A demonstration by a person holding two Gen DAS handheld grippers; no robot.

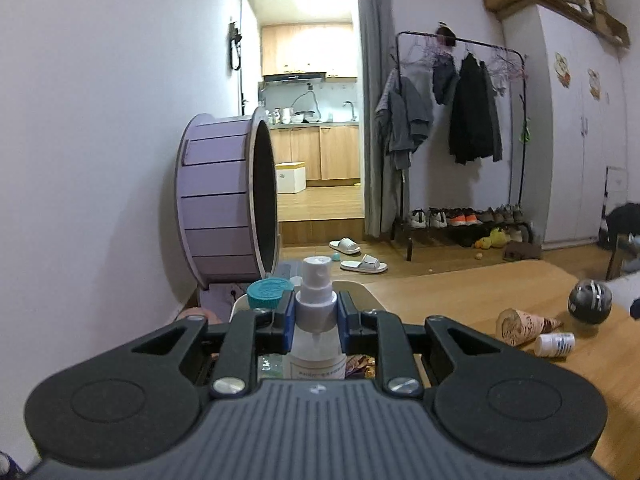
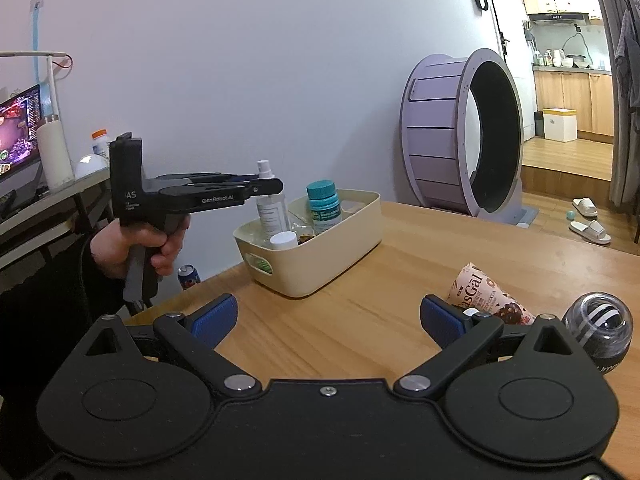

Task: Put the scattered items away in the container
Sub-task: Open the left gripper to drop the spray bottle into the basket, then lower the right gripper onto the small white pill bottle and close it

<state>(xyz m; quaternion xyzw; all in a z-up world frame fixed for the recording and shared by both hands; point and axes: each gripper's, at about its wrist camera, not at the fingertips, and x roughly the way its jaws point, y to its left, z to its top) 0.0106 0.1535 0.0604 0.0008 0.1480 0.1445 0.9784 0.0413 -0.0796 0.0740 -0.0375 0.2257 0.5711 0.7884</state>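
My left gripper [image 1: 315, 314] is shut on a clear spray bottle [image 1: 316, 344] with a white pump, held upright over the cream bin [image 2: 320, 268]. In the right wrist view the left gripper [image 2: 266, 184] holds the spray bottle [image 2: 272, 208] with its base inside the bin. The bin holds a teal-capped bottle [image 2: 324, 204], a white-capped jar [image 2: 283, 240] and wrappers. My right gripper [image 2: 326, 316] is open and empty above the wooden table [image 2: 380, 320]. On the table lie a snack cone wrapper [image 2: 486, 294], a dark gyro ball [image 2: 600, 326] and a small white bottle [image 1: 554, 344].
A purple cat wheel [image 2: 460, 132] stands beyond the table's far edge. A side desk with a monitor [image 2: 18, 128] and a white flask [image 2: 54, 152] is at left. A drink can [image 2: 189, 276] sits below the table edge. A clothes rack [image 1: 460, 120] stands on the floor.
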